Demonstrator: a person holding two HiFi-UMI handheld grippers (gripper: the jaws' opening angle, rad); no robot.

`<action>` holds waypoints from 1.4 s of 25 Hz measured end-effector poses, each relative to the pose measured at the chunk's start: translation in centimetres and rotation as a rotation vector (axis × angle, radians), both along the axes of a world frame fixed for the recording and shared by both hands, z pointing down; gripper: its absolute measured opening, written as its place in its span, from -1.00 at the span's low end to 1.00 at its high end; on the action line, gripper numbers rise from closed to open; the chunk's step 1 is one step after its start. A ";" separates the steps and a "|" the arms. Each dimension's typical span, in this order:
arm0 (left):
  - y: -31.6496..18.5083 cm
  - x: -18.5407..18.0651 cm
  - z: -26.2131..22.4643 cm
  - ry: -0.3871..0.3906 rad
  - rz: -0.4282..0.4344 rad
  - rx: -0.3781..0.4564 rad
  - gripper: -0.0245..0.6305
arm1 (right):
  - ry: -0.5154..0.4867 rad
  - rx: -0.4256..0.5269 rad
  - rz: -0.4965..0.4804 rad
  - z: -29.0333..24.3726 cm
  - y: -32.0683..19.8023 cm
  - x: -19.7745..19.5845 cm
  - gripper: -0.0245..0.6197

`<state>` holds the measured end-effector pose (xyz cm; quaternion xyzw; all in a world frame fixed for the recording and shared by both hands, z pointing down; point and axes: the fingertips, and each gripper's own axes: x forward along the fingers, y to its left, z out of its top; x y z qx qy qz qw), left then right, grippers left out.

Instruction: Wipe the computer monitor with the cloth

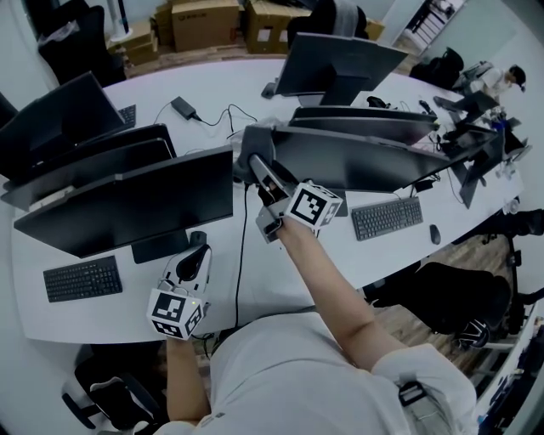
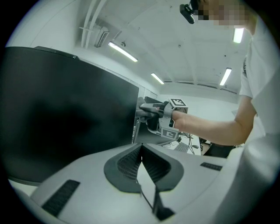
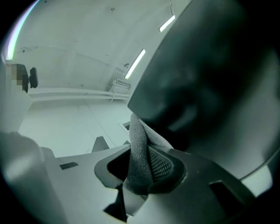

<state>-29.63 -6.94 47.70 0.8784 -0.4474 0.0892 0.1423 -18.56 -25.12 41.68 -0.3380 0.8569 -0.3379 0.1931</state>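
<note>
My right gripper (image 1: 260, 166) is shut on a grey cloth (image 1: 253, 146) and holds it against the left end of the wide dark monitor (image 1: 365, 161) at centre right. In the right gripper view the cloth (image 3: 139, 153) is pinched between the jaws and its top touches the corner of the dark screen (image 3: 214, 74). My left gripper (image 1: 197, 253) hangs low over the table by the stand of the left monitor (image 1: 127, 204). Its jaws (image 2: 141, 151) meet at the tips with nothing between them. That screen (image 2: 65, 118) fills the left of the left gripper view.
A keyboard (image 1: 82, 279) lies at front left. Another keyboard (image 1: 387, 217) and a mouse (image 1: 435, 234) lie at front right. More monitors stand behind. A cable (image 1: 240, 255) runs down the white table (image 1: 280, 280). An office chair (image 1: 450, 297) is at the right, and cardboard boxes (image 1: 204, 21) are at the back.
</note>
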 end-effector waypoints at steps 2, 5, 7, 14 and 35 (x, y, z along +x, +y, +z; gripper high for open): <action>0.1 -0.2 0.3 -0.003 0.002 -0.008 -0.93 | -0.001 -0.018 0.009 1.1 0.1 0.1 -0.64; 0.2 -0.5 0.8 -0.009 0.002 -0.018 -0.93 | 0.002 -0.039 0.018 2.7 0.1 0.2 -0.64; 0.3 -0.7 1.0 -0.007 -0.002 -0.026 -0.93 | 0.006 -0.061 0.021 3.9 0.1 0.3 -0.63; 0.2 -0.5 2.3 -0.003 0.002 -0.051 -0.93 | 0.030 -0.135 0.038 8.8 -0.1 0.4 -0.64; -0.1 -2.3 5.7 0.011 -0.030 -0.116 -0.93 | 0.178 -0.385 0.041 23.5 0.4 0.4 -0.63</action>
